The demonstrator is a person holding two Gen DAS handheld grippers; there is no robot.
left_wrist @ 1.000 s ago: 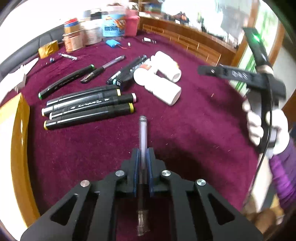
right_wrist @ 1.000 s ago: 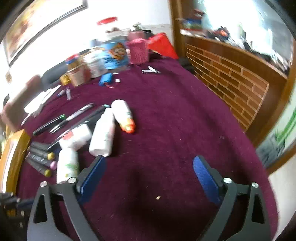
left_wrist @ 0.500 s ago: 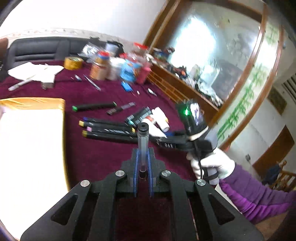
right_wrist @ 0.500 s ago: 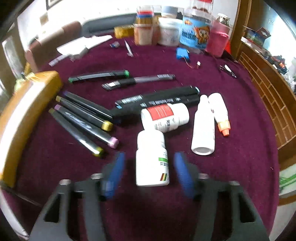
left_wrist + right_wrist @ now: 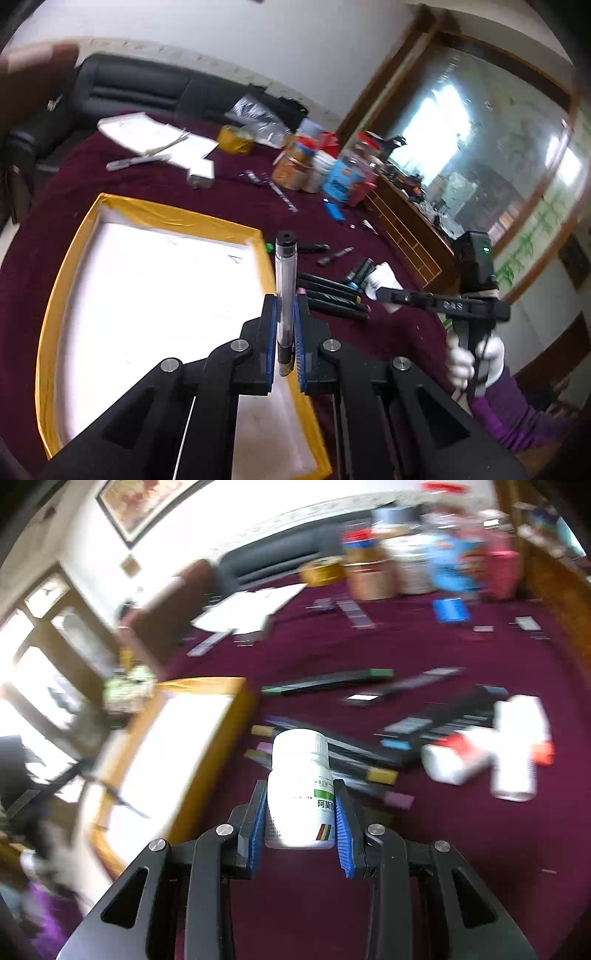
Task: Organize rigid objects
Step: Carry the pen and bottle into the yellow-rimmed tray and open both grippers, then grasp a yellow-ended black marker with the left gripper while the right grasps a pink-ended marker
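The left claw [image 5: 284, 325] is clenched on a clear pen [image 5: 285, 280], its blue pads pressed against the barrel; the pen points straight out ahead of the claw with its black end furthest away. Below and ahead of this claw, to its left, lies a tray [image 5: 155, 218] with a yellow rim and a white floor, and the pen's far end stands over the tray's right edge. Ahead to the right of the left claw a row of dark markers [image 5: 332, 295] lies on the maroon desk [image 5: 236, 192], and further right a white-gloved hand [image 5: 474, 360] with a purple sleeve carries the right claw [image 5: 391, 295].

The right claw [image 5: 301, 812] is clamped on a white pill bottle [image 5: 299, 786], a blue pad on each side of its body, cap pointing away from the claw; its jaws have just been closing, with the bottle between them. The bottle is lifted off the desk [image 5: 461, 830]. The tray [image 5: 207, 686] sits ahead to this claw's left, the markers [image 5: 354, 760] just beyond the bottle, and two more white bottles [image 5: 491, 753] lie ahead to the right, blurred
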